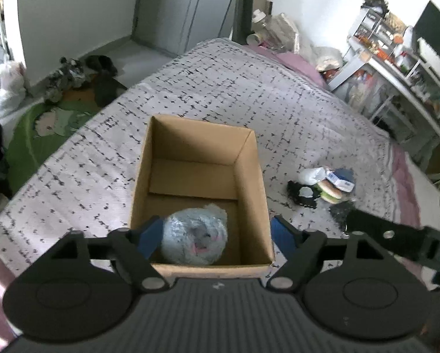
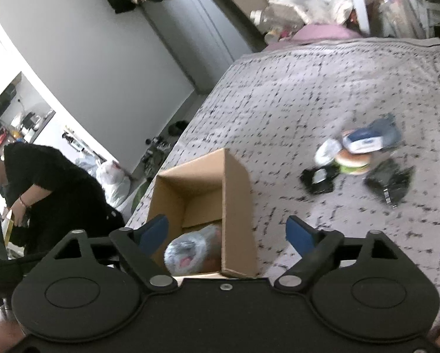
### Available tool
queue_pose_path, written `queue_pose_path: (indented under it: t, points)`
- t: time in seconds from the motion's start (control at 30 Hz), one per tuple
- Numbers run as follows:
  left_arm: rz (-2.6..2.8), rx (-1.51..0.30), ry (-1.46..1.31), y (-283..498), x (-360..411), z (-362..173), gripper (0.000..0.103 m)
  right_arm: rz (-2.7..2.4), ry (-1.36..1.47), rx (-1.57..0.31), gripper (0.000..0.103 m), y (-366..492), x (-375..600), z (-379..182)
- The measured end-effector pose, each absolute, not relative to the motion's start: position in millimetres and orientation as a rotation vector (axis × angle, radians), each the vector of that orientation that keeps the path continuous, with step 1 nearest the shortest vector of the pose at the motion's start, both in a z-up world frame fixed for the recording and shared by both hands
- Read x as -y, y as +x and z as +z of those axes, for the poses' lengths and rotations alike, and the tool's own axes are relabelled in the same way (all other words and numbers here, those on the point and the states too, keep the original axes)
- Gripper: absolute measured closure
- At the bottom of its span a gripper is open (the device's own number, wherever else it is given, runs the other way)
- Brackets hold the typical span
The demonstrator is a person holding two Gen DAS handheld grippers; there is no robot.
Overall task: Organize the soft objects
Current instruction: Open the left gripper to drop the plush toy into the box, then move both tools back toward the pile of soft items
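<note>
An open cardboard box (image 1: 196,144) stands on the bed. At its near end lies a soft grey-blue bundle with a pink spot, wrapped in clear plastic (image 1: 195,236). My left gripper (image 1: 217,229) hangs open above the box's near end; its blue pads are spread wide and touch nothing. My right gripper (image 2: 227,229) is open too, over the box's right wall (image 2: 237,206), with the bundle (image 2: 190,250) below and to its left. To the right of the box lies a small pile of soft items (image 1: 325,185) (image 2: 355,153): a burger-shaped toy, black pieces and a blue-and-white pack.
The bed has a grey speckled cover (image 1: 249,94). A person in black (image 2: 52,194) bends over at the left beside the bed. Shelves with clutter (image 1: 396,58) stand on the right. A green mat (image 1: 43,129) and white bags (image 2: 114,182) lie on the floor.
</note>
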State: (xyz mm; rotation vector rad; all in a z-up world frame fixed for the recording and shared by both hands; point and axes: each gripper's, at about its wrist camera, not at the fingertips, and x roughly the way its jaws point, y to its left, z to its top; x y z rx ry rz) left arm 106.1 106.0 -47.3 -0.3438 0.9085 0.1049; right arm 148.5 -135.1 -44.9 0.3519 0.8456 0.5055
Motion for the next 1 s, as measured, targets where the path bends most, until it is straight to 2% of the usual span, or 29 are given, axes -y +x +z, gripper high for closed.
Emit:
queue_pose_path:
  t: [0.23, 0.33, 0.53, 0.57, 1.0]
  points:
    - [0.085, -0.894, -0.301, 106, -75, -35, 0.019, 0.505, 0.358, -0.816, 0.000, 145, 162, -41]
    - [0.075, -0.892, -0.306, 107, -64, -32, 0.017, 0.514, 0.355, -0.815, 0.000, 146, 172, -42]
    - [0.066, -0.863, -0.301, 108, -40, -26, 0.006, 0.494, 0.359, -0.796, 0.000, 149, 197, -41]
    - [0.064, -0.864, -0.301, 110, -36, -25, 0.001, 0.484, 0.358, -0.791, 0.000, 150, 202, -41]
    - [0.039, -0.855, -0.238, 129, 16, -23, 0.001, 0.439, 0.388, -0.765, 0.000, 169, 249, -48]
